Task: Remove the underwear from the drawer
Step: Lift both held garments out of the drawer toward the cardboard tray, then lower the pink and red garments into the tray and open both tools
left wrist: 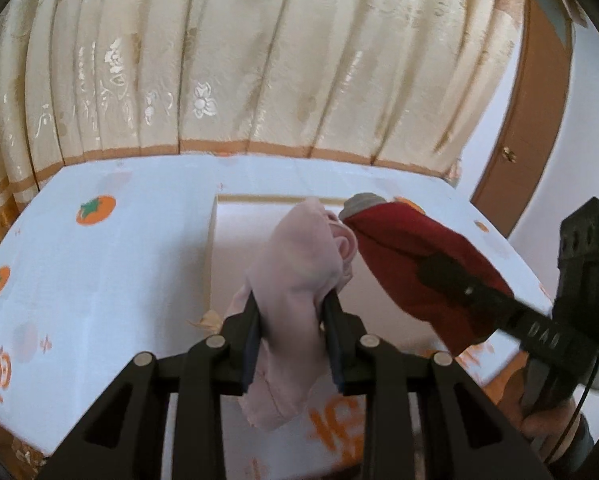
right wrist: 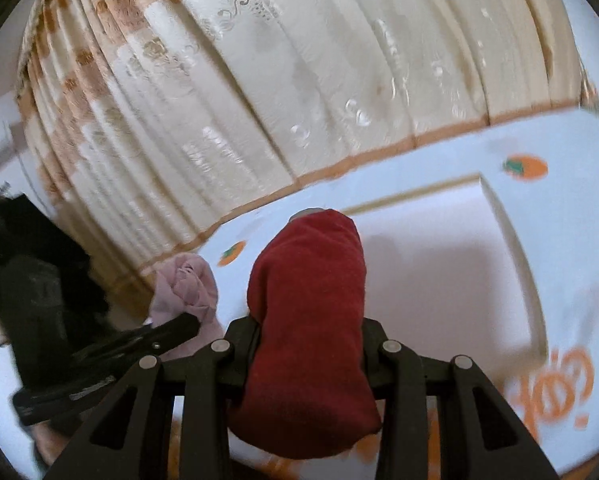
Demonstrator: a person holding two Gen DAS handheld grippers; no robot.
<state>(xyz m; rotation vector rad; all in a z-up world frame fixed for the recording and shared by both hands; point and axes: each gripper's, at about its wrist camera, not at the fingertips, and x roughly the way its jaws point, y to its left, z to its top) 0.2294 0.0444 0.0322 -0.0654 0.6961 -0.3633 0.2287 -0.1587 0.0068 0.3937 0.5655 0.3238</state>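
The left gripper [left wrist: 291,320] is clamped on pale pink underwear [left wrist: 295,272], the right gripper [right wrist: 311,340] on a dark red pair [right wrist: 311,312] — both lifted above the near end of the white drawer [left wrist: 235,248], set in a persimmon-print cloth [left wrist: 99,264].

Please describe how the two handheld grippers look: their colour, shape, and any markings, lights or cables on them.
Both are matte black. The left gripper has angular linkage arms with triangular cutouts, round silver pins at the joints and flat dark pads. The right gripper is built the same. In the left wrist view its long body bears pale lettering, too blurred to read, a boxy black block with a small green light, and a thin dark cable.
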